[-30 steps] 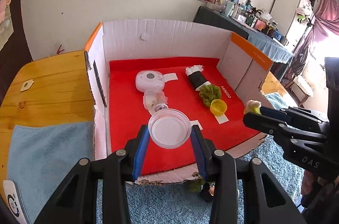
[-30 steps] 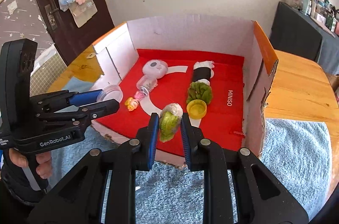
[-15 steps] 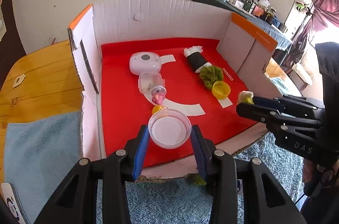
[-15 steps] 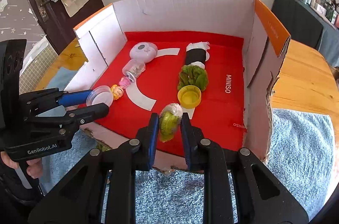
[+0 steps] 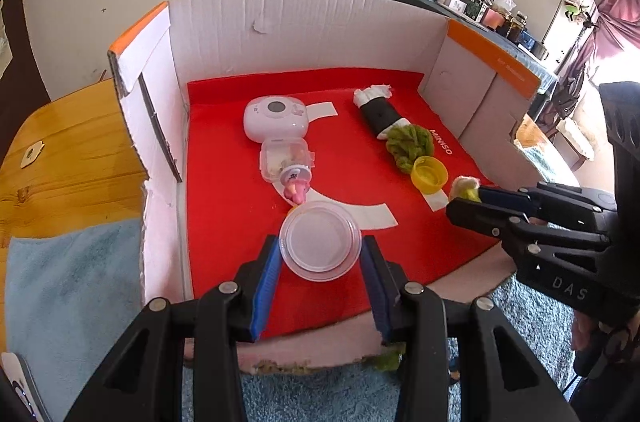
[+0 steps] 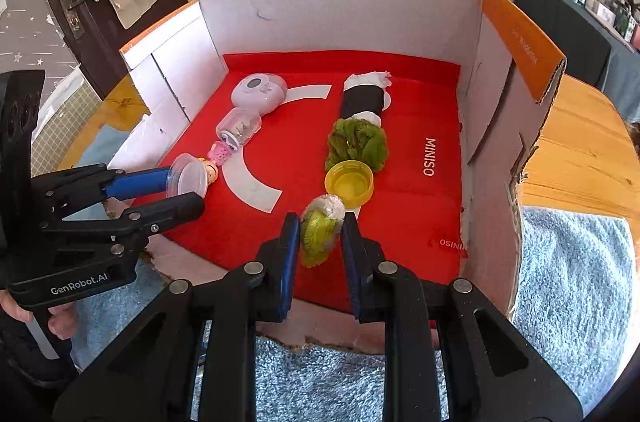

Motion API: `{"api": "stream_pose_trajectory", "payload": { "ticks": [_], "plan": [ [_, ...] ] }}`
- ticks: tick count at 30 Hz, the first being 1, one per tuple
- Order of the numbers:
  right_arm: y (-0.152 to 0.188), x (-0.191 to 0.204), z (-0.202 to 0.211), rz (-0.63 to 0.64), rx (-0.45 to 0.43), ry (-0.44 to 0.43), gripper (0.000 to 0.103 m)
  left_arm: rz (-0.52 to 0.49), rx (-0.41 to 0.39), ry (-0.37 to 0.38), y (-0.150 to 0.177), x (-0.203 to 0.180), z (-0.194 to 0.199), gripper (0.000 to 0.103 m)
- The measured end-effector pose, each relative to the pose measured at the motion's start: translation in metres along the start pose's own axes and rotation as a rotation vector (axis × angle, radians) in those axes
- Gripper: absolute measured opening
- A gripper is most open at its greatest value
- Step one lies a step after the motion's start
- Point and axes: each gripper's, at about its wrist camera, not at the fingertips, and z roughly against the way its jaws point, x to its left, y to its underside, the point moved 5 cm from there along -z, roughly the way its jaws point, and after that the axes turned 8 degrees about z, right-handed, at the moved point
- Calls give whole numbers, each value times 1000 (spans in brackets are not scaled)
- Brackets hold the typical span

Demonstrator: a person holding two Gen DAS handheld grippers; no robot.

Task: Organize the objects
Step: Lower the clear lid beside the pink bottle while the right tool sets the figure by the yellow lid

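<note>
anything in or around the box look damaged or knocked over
Yes. The cardboard box is damaged: its front edge is ragged with torn fibres, and the right wall is ripped. Inside, the small clear jar lies on its side on the red mat, in line behind the pink figure. Nothing looks spilled.

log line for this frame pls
left claw: shut on lid | right claw: shut on pom | both over box front edge

A wooden table point(image 6: 580, 150) carries a blue towel point(image 6: 568, 286) (fluffy) and an open cardboard box point(image 6: 360, 10).
</note>
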Motion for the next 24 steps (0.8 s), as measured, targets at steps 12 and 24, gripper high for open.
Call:
{"api": "stream_pose_trajectory", "payload": {
  "ticks": [12,24],
  "plan": [
    [-3,-4,-9,-2,6,32,20,0,-5,-10,-12,0,-12,42],
    [-5,-5,-17,-7,12,40,20,6,-6,-14,-15,2,-16,42]
  ]
}}
